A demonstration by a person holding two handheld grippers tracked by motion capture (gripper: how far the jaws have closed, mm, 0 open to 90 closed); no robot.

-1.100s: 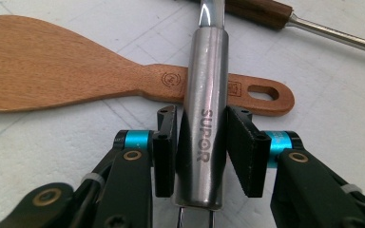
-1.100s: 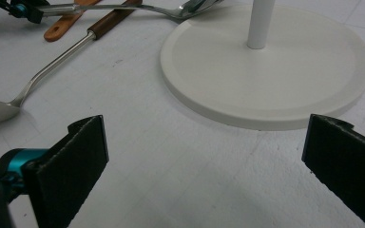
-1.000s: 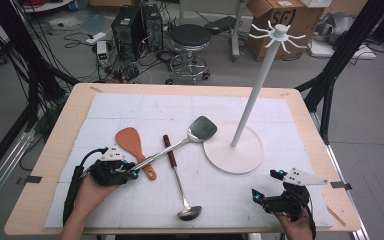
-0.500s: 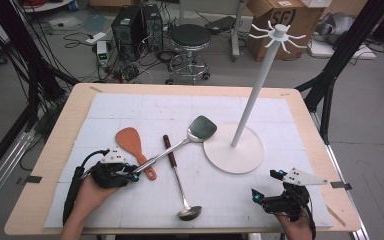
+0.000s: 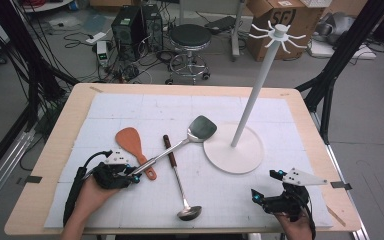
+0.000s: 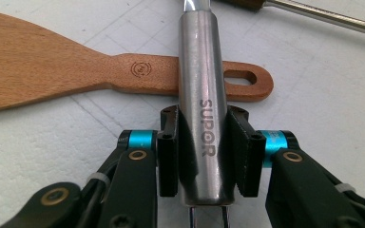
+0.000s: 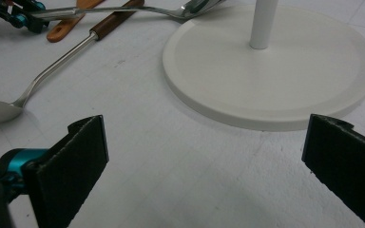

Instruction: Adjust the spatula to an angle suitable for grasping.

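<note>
Now the left gripper (image 5: 130, 176) has its pads pinched on the end of the steel turner (image 6: 203, 123) handle, and set against the shots from a second ago almost nothing has shifted: the turner lies along the same slant, its blade (image 5: 202, 128) just left of the rack (image 5: 234, 155) base, its handle crossing over the wooden spatula (image 5: 132, 143) and the ladle (image 5: 180, 185). In the left gripper view the jaws sit flush on both flanks of the handle, so I judge the grasp settled and the lift not yet begun. The likely next step is raising the turner toward the hooks on top of the rack (image 5: 277, 34).

The right gripper (image 5: 265, 197) rests near the table edge, below and right of the rack base, jaws spread wide with nothing between them.

Hard to read: the hanging loop at the handle's tip is cut off at the bottom of the left gripper view, so its direction is unclear. The right gripper view crops the rack pole (image 7: 262, 23) low, hiding the hooks. Whether the turner handle has already left the spatula, I cannot tell
</note>
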